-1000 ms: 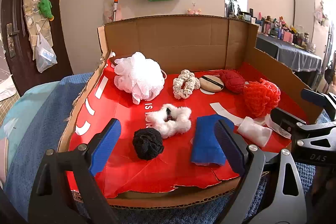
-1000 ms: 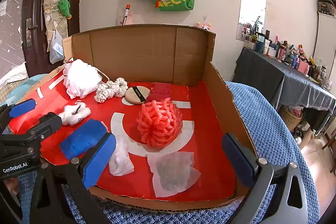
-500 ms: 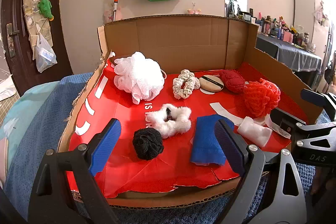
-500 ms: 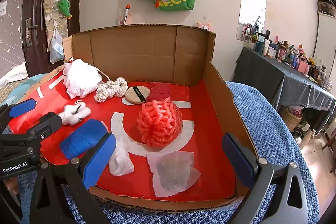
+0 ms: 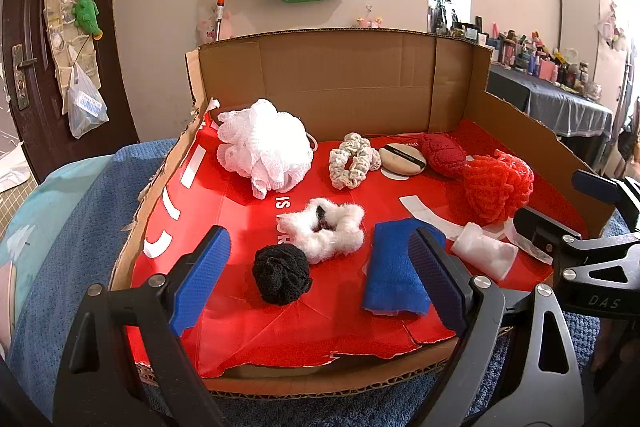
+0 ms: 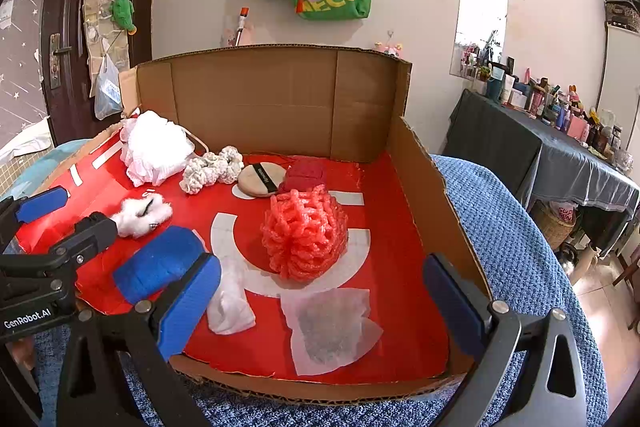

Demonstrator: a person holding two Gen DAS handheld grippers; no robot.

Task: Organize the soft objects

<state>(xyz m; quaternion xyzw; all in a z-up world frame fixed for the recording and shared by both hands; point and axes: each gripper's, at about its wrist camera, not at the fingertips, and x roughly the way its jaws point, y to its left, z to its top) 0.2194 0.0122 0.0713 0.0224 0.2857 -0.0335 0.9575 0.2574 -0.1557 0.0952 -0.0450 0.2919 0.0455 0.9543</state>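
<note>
Soft things lie scattered on the red-lined floor of an open cardboard box point(image 5: 340, 79): from the left, a white mesh bath pouf point(image 5: 266, 147), a black knitted ball point(image 5: 282, 273), a fluffy white scrunchie point(image 5: 324, 227), a cream crocheted scrunchie point(image 5: 354, 165), a folded blue cloth point(image 5: 394, 279), a round beige powder puff point(image 5: 402, 159), a dark red knitted pad point(image 5: 442, 155), a folded white cloth point(image 5: 484, 253), and a coral net pouf point(image 6: 304, 231). Whether sorting is starting or ending cannot be judged; nothing is grouped or held. The left gripper point(image 5: 320, 267) hovers at the near edge, fingers spread, framing the black ball. The right gripper point(image 6: 320, 291) hovers likewise, fingers wide apart and empty, facing the coral pouf.
</note>
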